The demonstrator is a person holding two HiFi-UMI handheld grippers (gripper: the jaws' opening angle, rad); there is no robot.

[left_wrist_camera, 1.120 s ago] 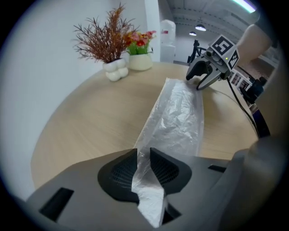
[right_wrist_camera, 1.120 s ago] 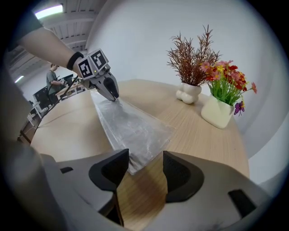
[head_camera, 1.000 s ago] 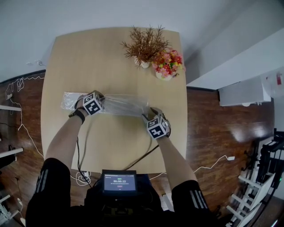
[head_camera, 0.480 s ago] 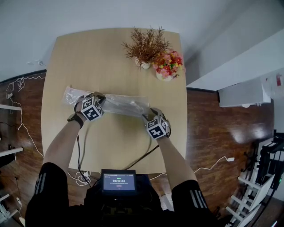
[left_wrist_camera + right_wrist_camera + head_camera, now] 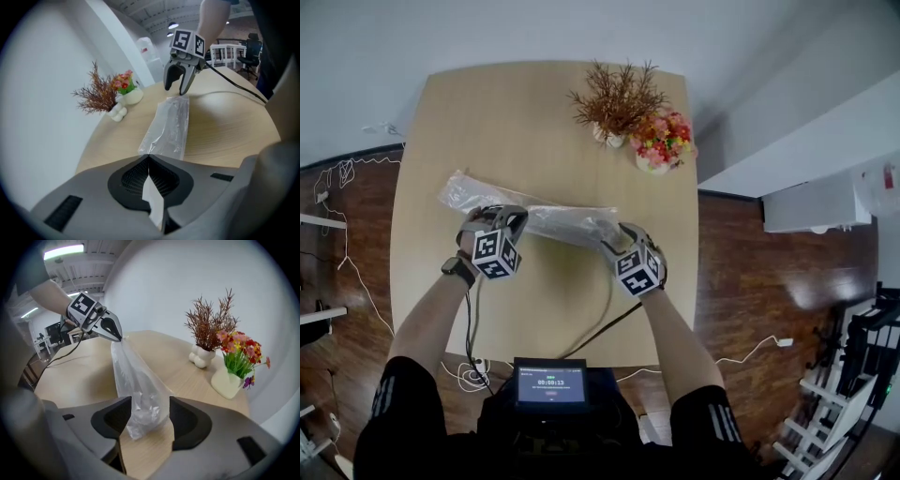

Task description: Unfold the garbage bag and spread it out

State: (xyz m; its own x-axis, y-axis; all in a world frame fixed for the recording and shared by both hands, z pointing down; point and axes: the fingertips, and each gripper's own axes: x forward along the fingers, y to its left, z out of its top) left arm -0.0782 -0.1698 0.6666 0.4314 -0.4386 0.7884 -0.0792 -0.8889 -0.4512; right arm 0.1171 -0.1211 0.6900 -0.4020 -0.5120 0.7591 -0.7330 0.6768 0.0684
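The clear garbage bag point(image 5: 562, 220) is a long folded strip across the tan table point(image 5: 534, 112). My left gripper point(image 5: 514, 217) is shut on it near the middle of its length; in the left gripper view a sliver of film shows pinched between the closed pads point(image 5: 150, 161). From there the bag point(image 5: 168, 126) runs to my right gripper point(image 5: 180, 86). In the right gripper view the bag point(image 5: 136, 385) hangs down from the left gripper point(image 5: 118, 337). Its crumpled end lies between the right gripper's point(image 5: 143, 408) jaws, which have just been opening and stand apart around it.
A vase of dried brown twigs point(image 5: 614, 103) and a pot of pink and red flowers point(image 5: 661, 141) stand at the table's far right. A black cable point(image 5: 600, 323) crosses the near side toward a small screen point(image 5: 551, 384) at the front edge. Wood floor surrounds the table.
My left gripper has risen and rolled, lifting the bag's middle off the table. The bag's left end has swung further away. The right gripper has come up slightly.
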